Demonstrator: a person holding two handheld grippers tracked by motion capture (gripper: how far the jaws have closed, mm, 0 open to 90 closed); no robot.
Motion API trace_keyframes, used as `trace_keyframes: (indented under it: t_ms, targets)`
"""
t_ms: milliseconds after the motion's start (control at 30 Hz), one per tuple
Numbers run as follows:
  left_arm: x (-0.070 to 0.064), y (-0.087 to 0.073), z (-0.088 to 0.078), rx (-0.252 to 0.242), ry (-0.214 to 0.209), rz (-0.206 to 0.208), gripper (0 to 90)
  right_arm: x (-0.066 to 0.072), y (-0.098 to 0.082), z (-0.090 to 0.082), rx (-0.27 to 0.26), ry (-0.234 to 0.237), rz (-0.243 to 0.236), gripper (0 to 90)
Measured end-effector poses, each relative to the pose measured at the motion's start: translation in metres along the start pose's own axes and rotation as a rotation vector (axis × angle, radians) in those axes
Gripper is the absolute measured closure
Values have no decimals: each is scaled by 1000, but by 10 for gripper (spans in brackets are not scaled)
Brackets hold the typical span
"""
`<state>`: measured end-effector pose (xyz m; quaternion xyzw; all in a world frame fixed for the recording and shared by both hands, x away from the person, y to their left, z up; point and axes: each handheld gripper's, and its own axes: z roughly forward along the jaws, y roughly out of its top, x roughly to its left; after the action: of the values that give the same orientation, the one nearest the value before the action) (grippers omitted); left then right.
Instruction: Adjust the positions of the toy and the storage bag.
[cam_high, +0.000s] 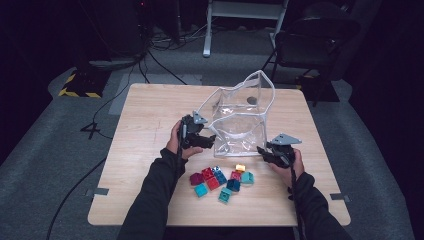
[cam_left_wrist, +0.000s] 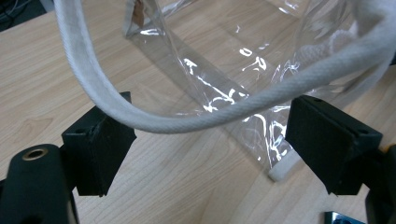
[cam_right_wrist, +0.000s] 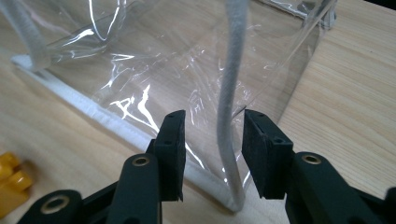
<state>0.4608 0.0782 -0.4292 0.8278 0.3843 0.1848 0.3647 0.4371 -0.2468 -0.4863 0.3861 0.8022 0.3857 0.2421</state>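
Note:
A clear plastic bag (cam_high: 239, 117) with white trim and white rope handles stands open-topped in the middle of the wooden table (cam_high: 150, 115). My left gripper (cam_high: 204, 138) is at the bag's near left corner. In the left gripper view its jaws are wide open (cam_left_wrist: 210, 140), and a white rope handle (cam_left_wrist: 187, 122) arcs across the gap just above them. My right gripper (cam_high: 263, 152) is at the bag's near right corner. Its jaws (cam_right_wrist: 212, 149) are open, and the other handle's cord (cam_right_wrist: 227, 116) hangs between the pads without being pinched.
Several toy bricks (cam_high: 220, 181) in red, teal, blue and magenta lie in a cluster near the front edge, between the two forearms. A yellow brick (cam_right_wrist: 10, 183) is close to the right gripper. A chair (cam_high: 310, 40) and cables are on the floor beyond the table.

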Motion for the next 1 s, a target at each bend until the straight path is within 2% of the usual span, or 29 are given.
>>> trace_keyframes:
  t_ms: [33,67,133,200,267,333,400,433,467,500,533,600,667,700,733,767,833,867,900,933,1000]
  targets:
    - [0,-1,2,8,-2,2,161,-2,1,2,-9,-8,33,589]
    - [0,-2,3,13,-6,-1,161,-2,1,2,-9,-8,33,589]
    - [1,-5,2,15,-8,10,160,-6,0,0,-43,8,63,530]
    - [1,-11,-5,7,-21,29,160,-8,0,-5,-50,22,70,475]
    - [0,-17,-13,8,-3,42,166,-10,-2,-11,-59,50,70,453]
    - [0,-24,-20,15,-4,52,167,-10,-4,-16,-60,55,61,444]
    - [-1,-36,-27,26,2,70,166,-7,-7,-24,-55,73,48,443]
    - [-1,-47,-33,37,-6,80,165,-3,-9,-30,-61,102,36,444]
    - [-1,-47,-33,37,-6,80,165,-3,-9,-30,-61,102,36,444]
    - [-2,-60,-39,59,-4,92,164,5,-13,-36,-47,123,-19,444]
    - [-2,-60,-39,59,-4,92,163,5,-13,-36,-47,123,-19,444]
    - [-1,-74,-48,66,-5,92,163,14,-17,-41,-36,137,-67,443]
    - [0,-87,-56,69,-4,77,162,22,-23,-46,-25,173,-98,437]
    - [0,-92,-59,76,-3,75,162,22,-23,-46,-25,173,-98,437]
    - [-1,-104,-65,85,0,87,163,26,-27,-49,-14,187,-123,432]
    - [-1,-110,-68,90,4,91,163,27,-28,-49,-12,194,-133,427]
    - [-2,-117,-71,86,-2,88,168,27,-31,-51,-3,209,-145,416]
    - [-2,-128,-74,79,-15,84,168,26,-33,-52,0,220,-144,412]
    - [-2,-128,-74,79,-15,84,168,26,-33,-52,0,220,-144,412]
    - [-2,-137,-76,79,-36,81,167,24,-36,-53,2,218,-137,404]
    - [-2,-140,-76,84,-40,72,166,22,-37,-54,2,214,-136,399]
